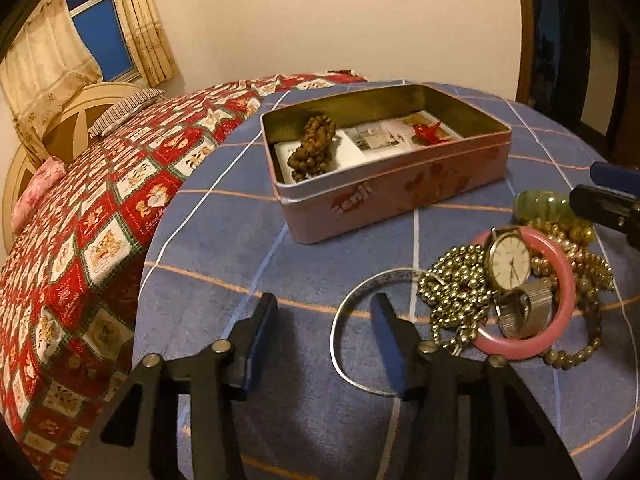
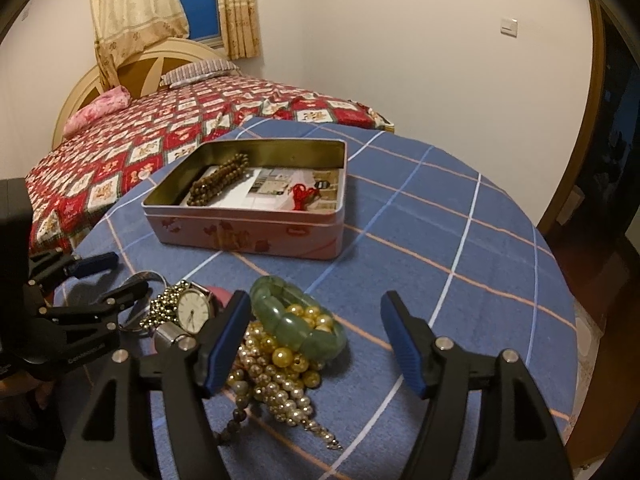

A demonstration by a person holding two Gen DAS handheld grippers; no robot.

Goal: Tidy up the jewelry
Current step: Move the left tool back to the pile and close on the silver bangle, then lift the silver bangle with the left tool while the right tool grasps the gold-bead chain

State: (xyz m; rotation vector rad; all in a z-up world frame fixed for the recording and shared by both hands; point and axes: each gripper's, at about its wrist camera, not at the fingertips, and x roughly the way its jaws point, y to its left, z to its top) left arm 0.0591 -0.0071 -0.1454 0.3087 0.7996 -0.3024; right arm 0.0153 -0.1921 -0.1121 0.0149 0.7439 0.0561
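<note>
Jewelry heap (watch atop) near open pink tin holding beads.

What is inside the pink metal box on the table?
The pink metal box holds a brown bead string, a small red ornament and printed cards lining the bottom. Anything under the cards or beads is covered.

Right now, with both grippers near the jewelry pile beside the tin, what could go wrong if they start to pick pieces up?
1. The watch lies inside the pink bangle against the gold bead chain; lifting one may drag the others.
2. The green bracelet rests on the tangled pearl strands, which could snag and spill.
3. The left gripper straddles the thin silver bangle's rim; flat on the cloth, it may slip away.
</note>
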